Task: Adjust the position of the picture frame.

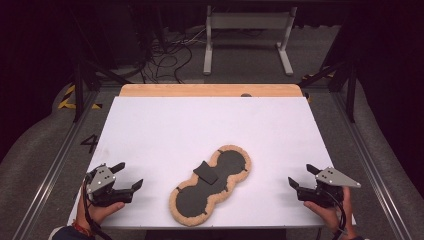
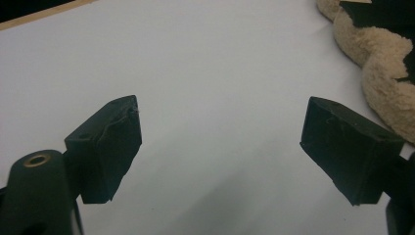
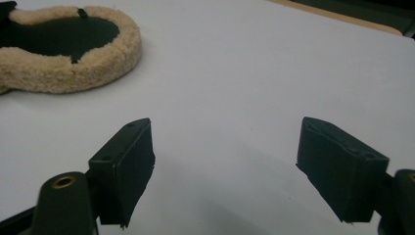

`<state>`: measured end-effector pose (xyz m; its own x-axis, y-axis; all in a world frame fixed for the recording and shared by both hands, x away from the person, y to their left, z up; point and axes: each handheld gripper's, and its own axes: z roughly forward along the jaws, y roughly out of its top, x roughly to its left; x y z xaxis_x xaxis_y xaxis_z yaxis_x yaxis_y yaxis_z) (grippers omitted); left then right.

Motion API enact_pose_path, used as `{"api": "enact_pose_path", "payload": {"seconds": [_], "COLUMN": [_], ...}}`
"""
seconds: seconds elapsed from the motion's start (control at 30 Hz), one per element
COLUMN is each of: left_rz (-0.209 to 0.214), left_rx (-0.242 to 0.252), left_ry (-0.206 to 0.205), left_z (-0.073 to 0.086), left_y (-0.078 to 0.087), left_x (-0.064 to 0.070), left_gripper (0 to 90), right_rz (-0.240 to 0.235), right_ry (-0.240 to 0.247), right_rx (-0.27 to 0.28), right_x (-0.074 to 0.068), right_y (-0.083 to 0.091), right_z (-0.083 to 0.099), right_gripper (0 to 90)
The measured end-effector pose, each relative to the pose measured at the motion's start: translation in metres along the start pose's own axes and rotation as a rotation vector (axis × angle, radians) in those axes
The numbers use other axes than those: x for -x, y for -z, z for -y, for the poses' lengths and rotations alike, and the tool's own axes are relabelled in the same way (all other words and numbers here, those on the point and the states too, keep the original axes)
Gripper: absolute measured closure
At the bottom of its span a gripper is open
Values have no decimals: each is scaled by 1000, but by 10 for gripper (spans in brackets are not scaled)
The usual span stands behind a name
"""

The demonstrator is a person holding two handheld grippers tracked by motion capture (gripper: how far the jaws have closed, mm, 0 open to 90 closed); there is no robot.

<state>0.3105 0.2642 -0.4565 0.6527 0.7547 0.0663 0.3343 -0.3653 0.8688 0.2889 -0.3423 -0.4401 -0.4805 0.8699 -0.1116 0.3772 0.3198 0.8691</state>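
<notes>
A peanut-shaped pad (image 1: 211, 185) with a tan fleece rim and black centre lies flat at the front middle of the white table, with a small black flap (image 1: 205, 172) raised at its waist. My left gripper (image 1: 127, 176) rests at the front left, open and empty, well left of the pad. In the left gripper view the fleece rim (image 2: 386, 68) shows at the upper right beyond the open gripper (image 2: 220, 142). My right gripper (image 1: 301, 176) sits at the front right, open and empty. In the right gripper view the pad (image 3: 63, 49) lies far upper left of the gripper (image 3: 225, 161).
The white table top (image 1: 210, 125) ends at a wooden strip (image 1: 210, 90) along the far edge. Beyond it stand a white metal stand (image 1: 247, 35) and loose cables (image 1: 165, 55) on the floor. Black frame rails (image 1: 80, 95) flank the table.
</notes>
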Motion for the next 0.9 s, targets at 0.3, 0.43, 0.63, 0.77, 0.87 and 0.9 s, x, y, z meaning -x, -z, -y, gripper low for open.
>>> {"api": "enact_pose_path", "payload": {"seconds": [0.3,0.43,0.63,0.77,0.87,0.9], "left_rz": [53,89,119,140,160,166], "left_rx": [-9,-23,-38,-63,-82,-88], "left_ry": [-23,-35,-72,-84,-88,-91], "left_z": [-3,-1,-5,-9,-10,-11], "left_y": [-1,-2,-2,-8,-12,-13], "left_x": [8,11,19,23,27,29], "left_gripper": [250,331,562,734,797,812], "right_rz": [3,-1,-24,-44,-62,-70], "right_ry": [20,23,3,12,-1,-1], "right_rx": [-4,8,-15,-29,-42,-46], "right_x": [-5,-7,-14,-21,-24,-25], "right_y": [-1,-3,-8,-12,-17,-19], "right_z": [-3,-5,-7,-10,-13,-13], "right_gripper": [271,323,472,591,679,704]}}
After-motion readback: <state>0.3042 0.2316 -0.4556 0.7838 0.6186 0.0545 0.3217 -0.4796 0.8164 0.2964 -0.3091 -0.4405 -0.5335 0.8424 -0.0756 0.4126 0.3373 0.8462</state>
